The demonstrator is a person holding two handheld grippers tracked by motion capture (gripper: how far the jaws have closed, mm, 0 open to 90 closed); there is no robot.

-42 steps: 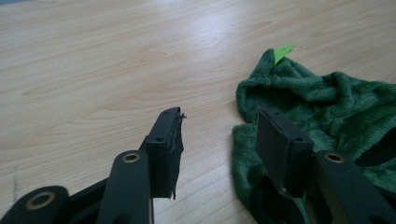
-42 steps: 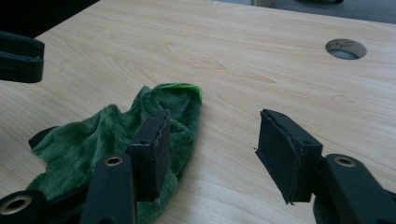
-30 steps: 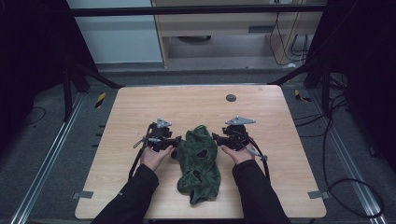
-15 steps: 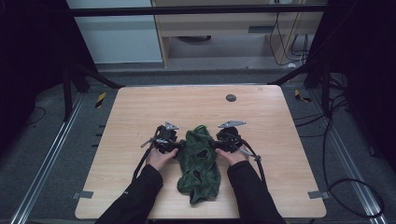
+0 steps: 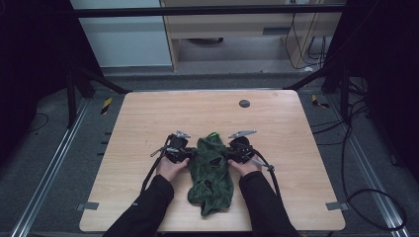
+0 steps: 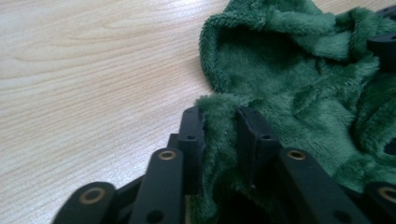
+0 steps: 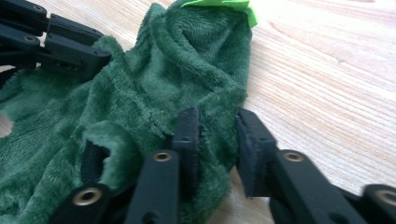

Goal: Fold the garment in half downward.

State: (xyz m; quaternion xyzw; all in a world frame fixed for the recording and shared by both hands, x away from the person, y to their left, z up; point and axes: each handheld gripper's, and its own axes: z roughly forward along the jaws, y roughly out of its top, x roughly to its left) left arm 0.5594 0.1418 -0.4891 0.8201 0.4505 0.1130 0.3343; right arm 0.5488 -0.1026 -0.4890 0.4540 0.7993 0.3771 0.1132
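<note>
A crumpled dark green fleece cloth [image 5: 211,173] lies on the wooden table [image 5: 197,113] near its front edge, with a bright green tag [image 5: 212,134] at its far end. My left gripper [image 5: 190,154] is at the cloth's left edge and my right gripper [image 5: 228,154] at its right edge. In the left gripper view the jaws [image 6: 219,116] are shut on a fold of the cloth [image 6: 303,93]. In the right gripper view the jaws [image 7: 217,119] pinch the edge of the cloth [image 7: 187,60] below the tag [image 7: 224,4]. The left gripper [image 7: 70,51] rests on the fleece opposite.
A small dark round mark [image 5: 244,103] sits on the table's far side. Bare wood spreads to the left, right and far side of the cloth. Metal rails and cables run along the floor beside the table.
Both grippers have moved inward from beside the cloth onto its left and right edges, and their jaws have shut on the fleece.
</note>
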